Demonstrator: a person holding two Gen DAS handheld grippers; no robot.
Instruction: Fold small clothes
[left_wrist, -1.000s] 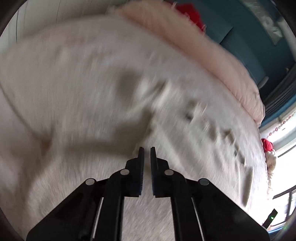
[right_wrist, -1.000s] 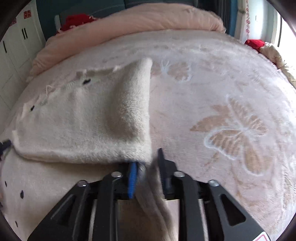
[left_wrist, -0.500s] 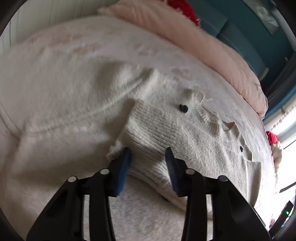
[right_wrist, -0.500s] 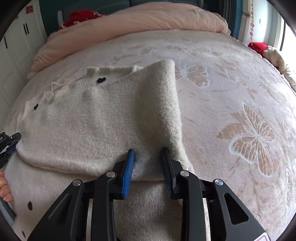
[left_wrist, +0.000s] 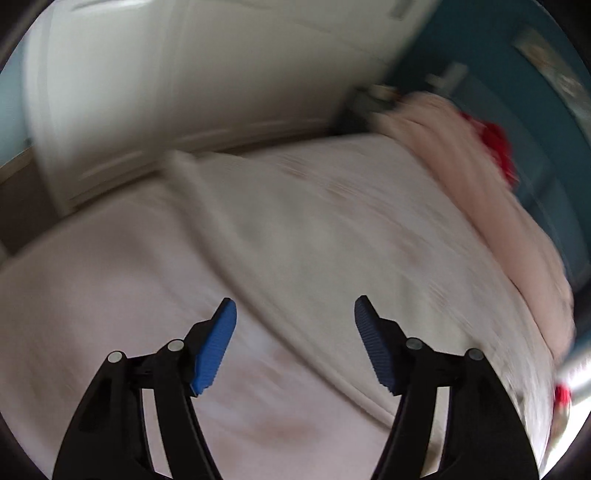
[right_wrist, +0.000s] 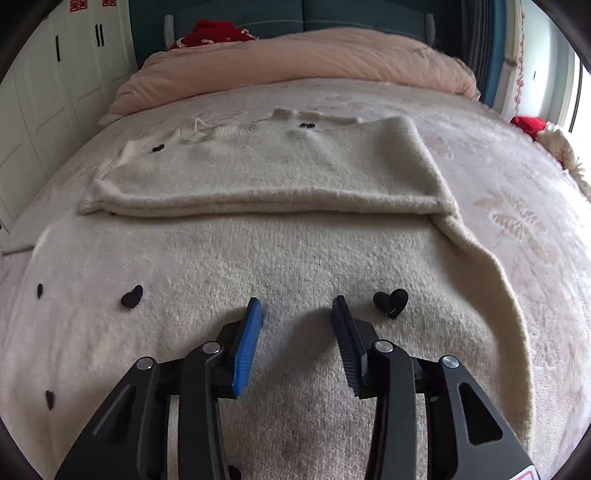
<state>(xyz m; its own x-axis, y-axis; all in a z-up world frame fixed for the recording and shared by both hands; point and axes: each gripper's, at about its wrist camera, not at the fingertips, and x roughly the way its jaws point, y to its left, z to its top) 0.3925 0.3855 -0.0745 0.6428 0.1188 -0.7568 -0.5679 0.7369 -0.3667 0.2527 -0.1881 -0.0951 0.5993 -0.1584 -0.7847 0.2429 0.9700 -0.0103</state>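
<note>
On the bed (right_wrist: 517, 192), a cream sweater (right_wrist: 258, 173) lies spread flat, its far part doubled back over itself so a thick fold edge runs side to side across the middle. Black heart buttons (right_wrist: 390, 302) dot the near layer and the far edge.

Right gripper (right_wrist: 297, 314): fingers (right_wrist: 249, 343) moderately apart, nothing between them, tips low over the sweater's near layer, between two heart buttons. Can't tell whether the tips actually touch the knit.

Left gripper (left_wrist: 295, 314): fingers (left_wrist: 214, 350) spread wide, holding nothing. That view is heavily motion-blurred; it shows pale fabric on the bed below the tips, with a raised cream edge running diagonally, but I can't tell if that's the sweater or the bed cover. No visible contact.

Pink duvet (right_wrist: 314, 59) is bunched along the head of the bed, a red item (right_wrist: 210, 31) behind it, white wardrobe doors (right_wrist: 55, 92) to the side.
</note>
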